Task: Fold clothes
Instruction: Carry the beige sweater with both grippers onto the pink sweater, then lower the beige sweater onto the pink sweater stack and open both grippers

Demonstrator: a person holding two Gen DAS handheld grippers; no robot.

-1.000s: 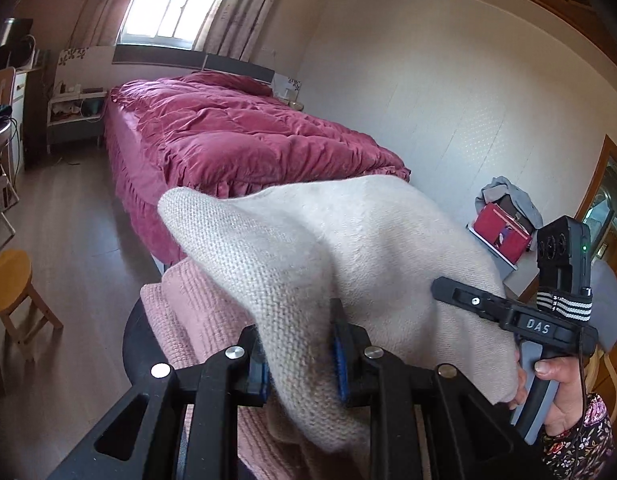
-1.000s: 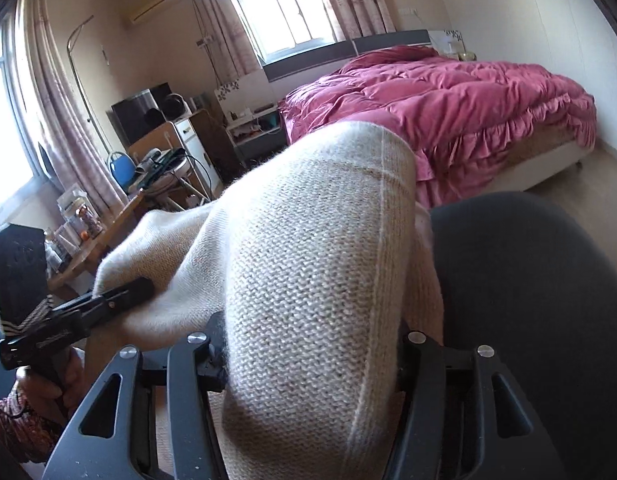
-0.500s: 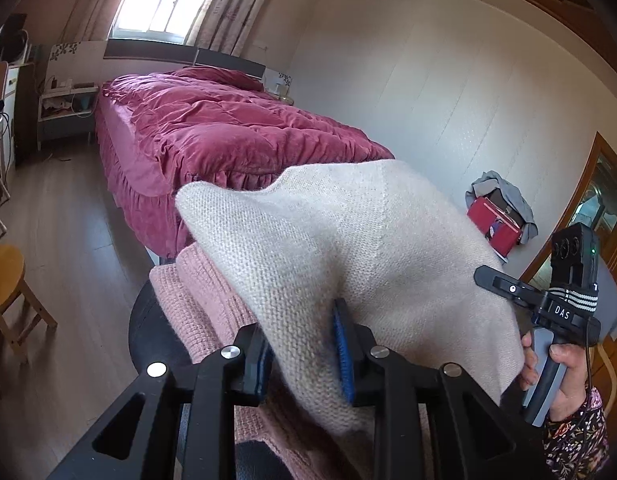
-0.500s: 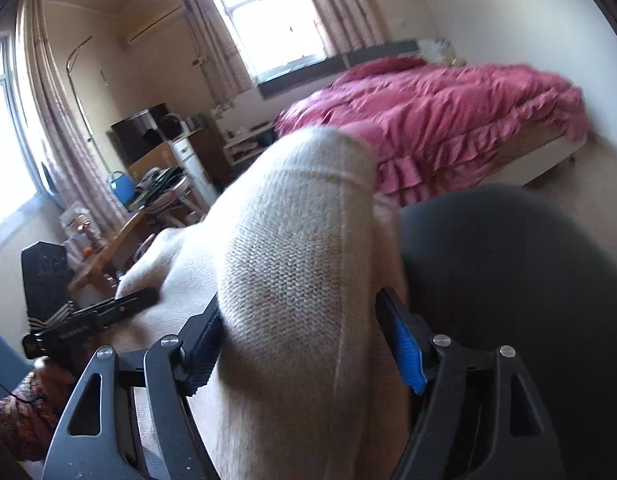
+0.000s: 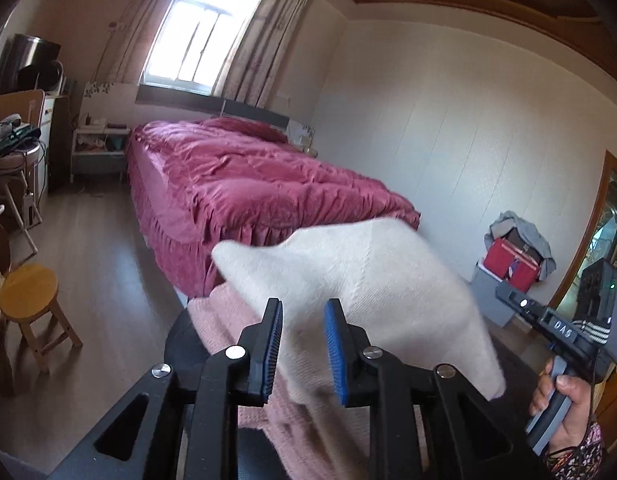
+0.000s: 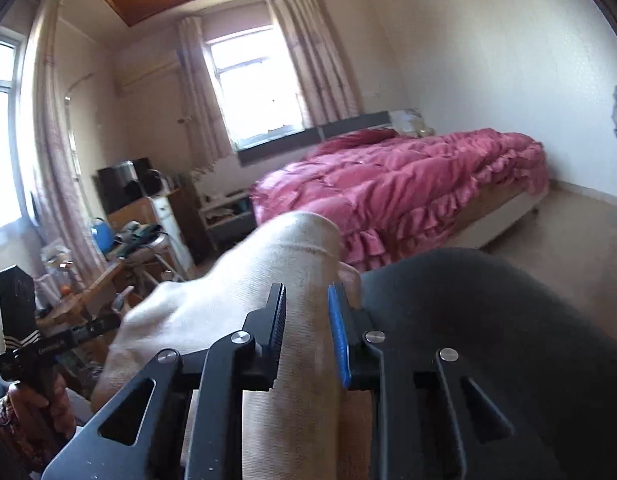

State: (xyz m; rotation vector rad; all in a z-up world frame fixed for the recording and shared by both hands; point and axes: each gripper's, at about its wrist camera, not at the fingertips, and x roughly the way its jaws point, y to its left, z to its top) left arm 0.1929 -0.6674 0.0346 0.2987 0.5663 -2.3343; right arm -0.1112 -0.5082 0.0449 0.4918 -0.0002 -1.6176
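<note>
A cream knit sweater [image 5: 368, 280] is held up between my two grippers, above a pink knit garment [image 5: 224, 320] that lies on a black chair seat [image 5: 178, 340]. My left gripper [image 5: 302, 344] has a fold of the cream sweater between its blue pads, and its jaws are closing on it. My right gripper [image 6: 306, 332] clamps another fold of the cream sweater [image 6: 228, 300]; its jaws are closing too. A hand [image 5: 560, 396] holds the right gripper's handle at the far right of the left wrist view.
A bed with a crimson quilt [image 5: 248, 184] stands ahead under the window. A small wooden stool [image 5: 28, 296] is on the floor at left. The black chair back [image 6: 488, 320] bulges on the right. A cluttered desk [image 6: 108, 280] stands by the curtains. A red bag [image 5: 512, 264] sits by the wall.
Both grippers have risen and tipped upward, lifting the cream sweater off the pink garment. The right gripper's jaws have narrowed from a wide spread to a tight pinch on the fold.
</note>
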